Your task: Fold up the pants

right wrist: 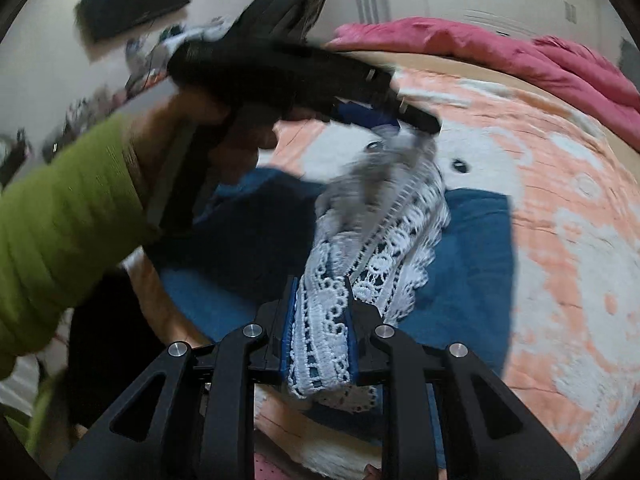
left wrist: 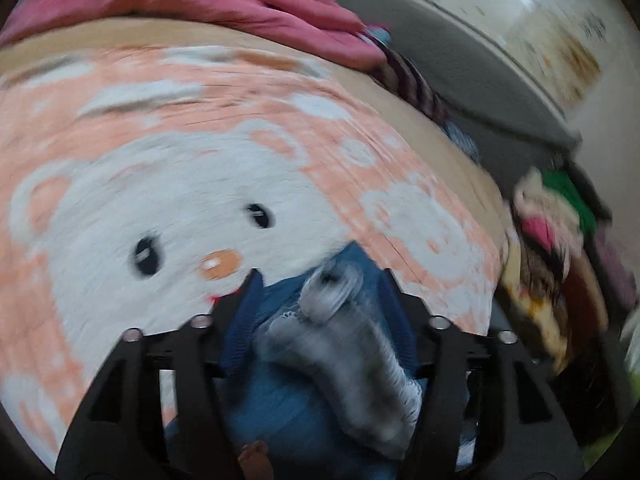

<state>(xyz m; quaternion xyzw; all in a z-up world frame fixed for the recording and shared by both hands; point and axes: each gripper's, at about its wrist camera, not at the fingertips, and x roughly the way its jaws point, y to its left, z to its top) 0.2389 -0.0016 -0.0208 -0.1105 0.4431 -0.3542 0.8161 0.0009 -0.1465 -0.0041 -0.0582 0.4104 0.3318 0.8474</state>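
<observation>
While the pants (right wrist: 472,248) lie spread as a blue denim slab on the peach-and-white blanket (right wrist: 568,240) near the bed's near edge, their white lace-trimmed part (right wrist: 376,236) is lifted clear of the flat denim and strung between the two tools. Right gripper (right wrist: 322,300): jaws drawn together, clamped on the lace end, blue pads pressing the trim from both sides. Left gripper (right wrist: 394,118): seen from the right wrist view at the far end of the same strip, held by a hand (right wrist: 224,128) in a green sleeve (right wrist: 68,200). In its own view the left gripper (left wrist: 320,272) has jaws standing apart, with blurred grey-white cloth and denim (left wrist: 280,400) lying between them; pads do not appear to press it, though blur leaves contact uncertain.

Key relation: the lifted strip's long axis runs straight away from the right gripper toward the left one, along the blanket toward the far edge, where a pink quilt (right wrist: 500,52) is heaped. The right holds the near end; the left is at the far end. Judgement: the next fold turns on the right grip carrying its end along that axis
</observation>
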